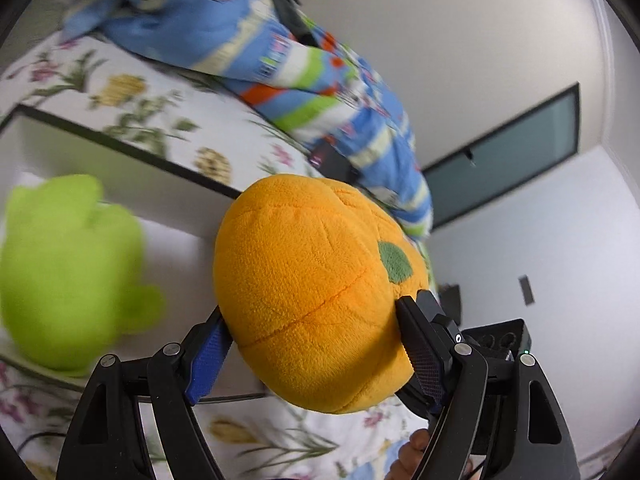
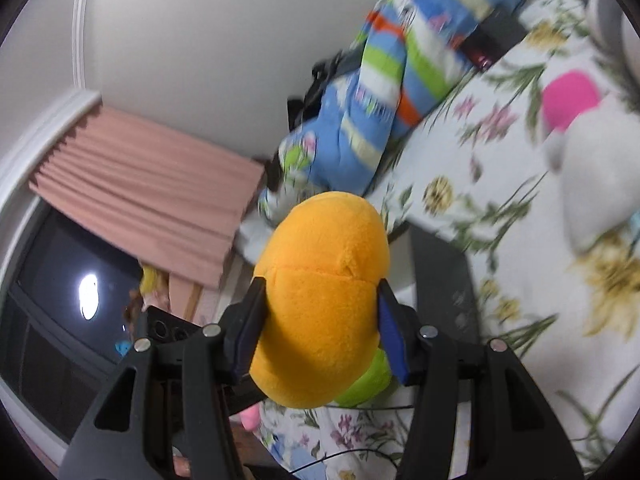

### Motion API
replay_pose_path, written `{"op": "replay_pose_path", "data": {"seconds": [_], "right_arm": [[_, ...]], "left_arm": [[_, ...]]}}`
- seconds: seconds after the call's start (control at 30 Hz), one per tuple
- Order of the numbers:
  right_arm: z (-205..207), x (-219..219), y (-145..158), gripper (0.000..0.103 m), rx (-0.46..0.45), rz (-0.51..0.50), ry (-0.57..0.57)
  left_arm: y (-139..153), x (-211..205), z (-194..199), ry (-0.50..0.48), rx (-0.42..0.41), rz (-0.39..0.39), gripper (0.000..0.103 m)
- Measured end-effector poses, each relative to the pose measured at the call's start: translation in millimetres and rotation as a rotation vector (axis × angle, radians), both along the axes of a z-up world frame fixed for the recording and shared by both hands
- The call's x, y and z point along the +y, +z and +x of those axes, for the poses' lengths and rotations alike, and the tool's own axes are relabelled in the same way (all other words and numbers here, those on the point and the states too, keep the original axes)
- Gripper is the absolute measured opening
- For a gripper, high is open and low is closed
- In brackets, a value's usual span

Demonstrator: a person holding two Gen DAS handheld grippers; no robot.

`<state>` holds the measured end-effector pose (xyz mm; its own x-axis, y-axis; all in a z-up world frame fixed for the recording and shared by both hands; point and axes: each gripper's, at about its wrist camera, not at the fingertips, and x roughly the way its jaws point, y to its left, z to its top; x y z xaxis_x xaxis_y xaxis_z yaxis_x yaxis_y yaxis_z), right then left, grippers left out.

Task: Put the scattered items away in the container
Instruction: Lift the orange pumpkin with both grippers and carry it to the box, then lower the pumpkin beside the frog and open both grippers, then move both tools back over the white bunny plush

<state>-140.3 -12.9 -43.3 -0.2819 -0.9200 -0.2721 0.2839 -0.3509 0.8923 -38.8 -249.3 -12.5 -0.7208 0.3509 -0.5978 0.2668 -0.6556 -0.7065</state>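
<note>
Two hand-held grippers, left point(image 1: 316, 344) and right point(image 2: 320, 328), each clamp an orange plush point(image 1: 316, 292) above the bed point(image 1: 160, 120); soft and light, it squashes, so grip mid-body.

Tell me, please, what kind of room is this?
Most likely a bedroom. A floral bedsheet covers a bed, a striped blue quilt lies bunched along the wall, and pink curtains hang at a dark window. Both tools grip an orange plush toy.
</note>
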Motion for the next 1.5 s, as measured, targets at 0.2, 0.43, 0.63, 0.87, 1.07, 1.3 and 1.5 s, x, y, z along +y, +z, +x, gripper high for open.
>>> {"op": "replay_pose_path", "data": {"seconds": [0.2, 0.43, 0.63, 0.87, 1.07, 1.3, 1.5], "right_arm": [[10, -34, -13, 0.054, -0.026, 0.059, 0.022], [10, -64, -28, 0.054, -0.039, 0.195, 0.064], [16, -74, -24, 0.054, 0.031, 0.288, 0.069], [18, -51, -18, 0.054, 0.044, 0.284, 0.023], [24, -25, -19, 0.060, 0.027, 0.242, -0.012], [42, 38, -25, 0.072, 0.001, 0.187, -0.103], [58, 110, -39, 0.090, -0.050, 0.126, -0.236]], "left_arm": [[-20, -28, 9, 0.030, -0.060, 0.000, 0.080], [-40, -50, 14, 0.077, -0.119, -0.072, 0.080], [-56, -56, 12, 0.080, -0.151, -0.064, 0.080], [-56, -37, 2, 0.036, -0.159, -0.097, 0.080], [-39, -21, 1, 0.018, -0.145, -0.134, 0.080], [-21, 1, -4, -0.008, -0.165, -0.135, 0.080], [-11, 55, -23, -0.106, -0.169, -0.153, 0.088]]}}
